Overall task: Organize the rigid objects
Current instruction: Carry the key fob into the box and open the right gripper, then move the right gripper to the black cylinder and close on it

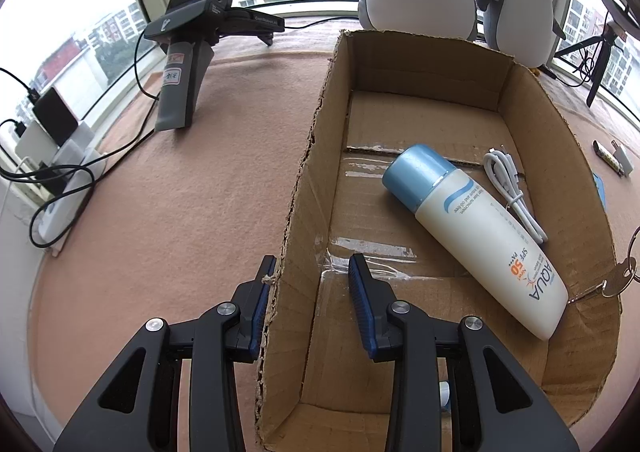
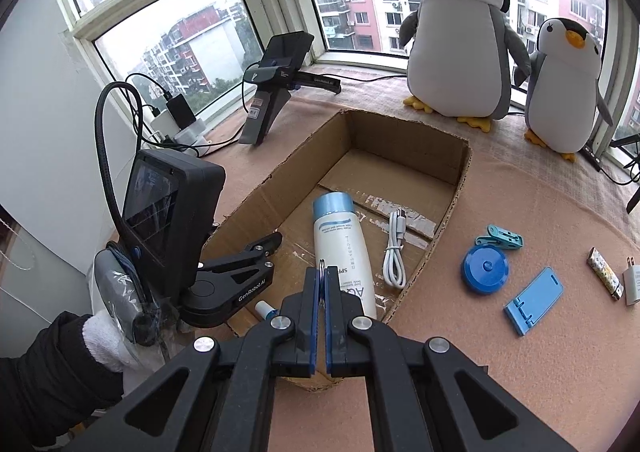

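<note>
Sunscreen bottle [image 1: 476,236] lying flat on the floor of an open cardboard box [image 1: 312,156], long axis running diagonally, rounded blue cap [image 2: 333,203] toward the far end near the plush penguins [image 2: 460,32], flattened base toward the near wall. Cream plastic body, smooth, tapering wide at the base, orange and blue print. Just beside it on the right, a coiled white cable [image 2: 394,252], roughly parallel. At the near end of the box, a small white-and-blue capped vial [image 2: 266,310], partly hidden. Box of rough brown corrugated board, torn ragged rim, strips of clear tape across the floor seam.

Left gripper [image 1: 310,272] wide open, straddling the box's left wall, one blue-padded finger outside, the other inside, nothing clamped. Right gripper [image 2: 321,272] closed nearly pad to pad on a thin metal key ring [image 2: 322,263], poised over the near edge of the box; from the left wrist view, key [image 1: 618,280] dangling at the right rim.

On the pink felt table [image 2: 520,372] right of the box: round blue tape measure [image 2: 485,269], blue clip [image 2: 500,238], blue folding phone stand [image 2: 534,300], patterned lighter [image 2: 606,272], white plug [image 2: 632,286]. Gloved hand [image 2: 104,336] around the left gripper's handle.
</note>
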